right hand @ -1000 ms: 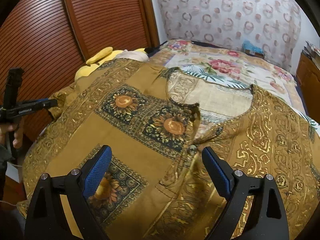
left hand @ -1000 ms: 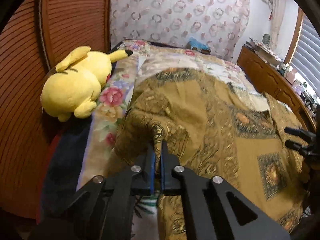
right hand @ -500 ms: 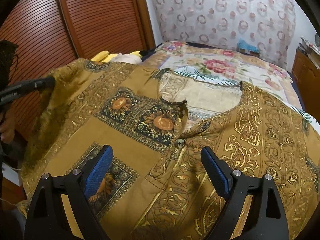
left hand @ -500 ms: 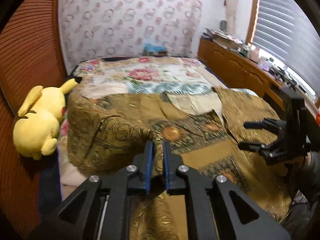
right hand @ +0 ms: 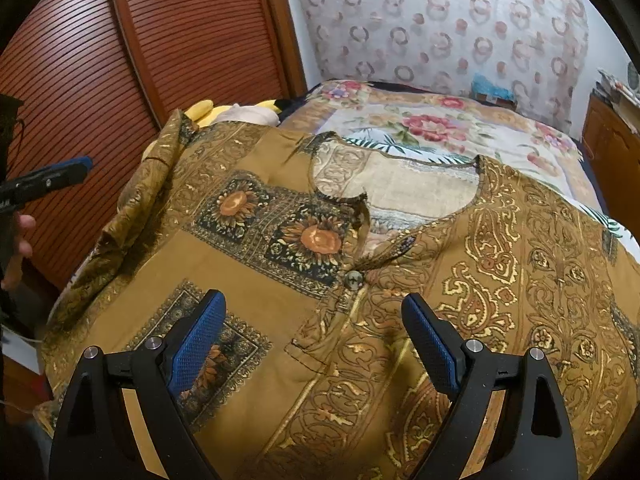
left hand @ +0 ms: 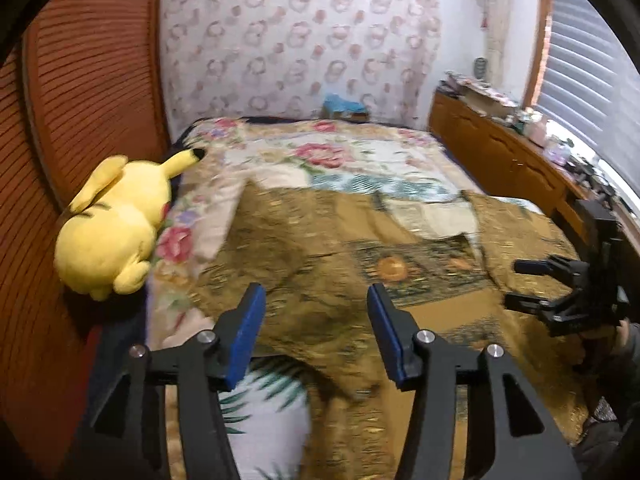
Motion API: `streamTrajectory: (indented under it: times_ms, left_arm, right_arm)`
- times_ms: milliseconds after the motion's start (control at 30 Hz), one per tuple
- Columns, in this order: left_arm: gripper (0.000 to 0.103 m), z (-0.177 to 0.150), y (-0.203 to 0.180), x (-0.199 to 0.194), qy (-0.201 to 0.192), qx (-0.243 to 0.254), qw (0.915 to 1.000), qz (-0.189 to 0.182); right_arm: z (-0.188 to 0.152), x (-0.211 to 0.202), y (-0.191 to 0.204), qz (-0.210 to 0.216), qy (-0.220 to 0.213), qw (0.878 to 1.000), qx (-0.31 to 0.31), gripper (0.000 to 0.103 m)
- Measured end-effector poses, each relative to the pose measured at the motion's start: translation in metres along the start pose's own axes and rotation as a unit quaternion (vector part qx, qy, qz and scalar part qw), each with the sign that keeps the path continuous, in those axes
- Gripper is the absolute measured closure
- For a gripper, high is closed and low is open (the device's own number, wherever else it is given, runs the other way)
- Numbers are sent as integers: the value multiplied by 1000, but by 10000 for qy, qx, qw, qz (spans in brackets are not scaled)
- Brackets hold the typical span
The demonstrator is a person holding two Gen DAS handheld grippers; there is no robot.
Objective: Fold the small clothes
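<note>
A mustard-gold patterned shirt (right hand: 280,272) with sunflower patches lies front up on the bed; it also shows in the left wrist view (left hand: 340,264). Its left sleeve (right hand: 140,208) lies folded and rumpled onto the body. My left gripper (left hand: 316,332) is open and empty above the sleeve side; one of its fingers (right hand: 52,178) shows at the left edge of the right wrist view. My right gripper (right hand: 312,340) is open and empty, hovering over the shirt's front below the top button (right hand: 354,279). It also shows in the left wrist view (left hand: 532,284).
A floral bedspread (left hand: 340,160) covers the bed. A yellow plush toy (left hand: 116,224) lies at the bed's left edge against a slatted wooden door (right hand: 160,40). A wooden dresser (left hand: 500,156) with clutter runs along the right side under a window.
My left gripper has opened and let go of the sleeve fabric, which now lies dropped on the shirt. The right gripper has stayed open over the shirt front.
</note>
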State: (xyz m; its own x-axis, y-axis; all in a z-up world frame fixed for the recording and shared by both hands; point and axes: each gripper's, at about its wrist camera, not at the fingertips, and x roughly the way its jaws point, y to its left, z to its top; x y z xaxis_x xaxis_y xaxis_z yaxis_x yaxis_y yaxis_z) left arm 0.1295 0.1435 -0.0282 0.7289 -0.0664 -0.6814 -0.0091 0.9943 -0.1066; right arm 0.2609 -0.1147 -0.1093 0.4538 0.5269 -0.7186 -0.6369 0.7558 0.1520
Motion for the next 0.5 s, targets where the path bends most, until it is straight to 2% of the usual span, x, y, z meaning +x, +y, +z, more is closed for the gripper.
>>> streamTrajectory:
  times_ms: [167, 400, 500]
  left_arm:
    - [51, -8, 23, 26, 293, -154, 9990, 286]
    - [51, -17, 34, 60, 621, -348, 9967, 379]
    - [51, -21, 36, 67, 699, -457, 9961, 297]
  right_arm:
    - [8, 3, 11, 68, -12, 9999, -143, 12]
    - [17, 10, 21, 147, -19, 9996, -246, 12]
    - [17, 14, 24, 176, 27, 9995, -277, 12]
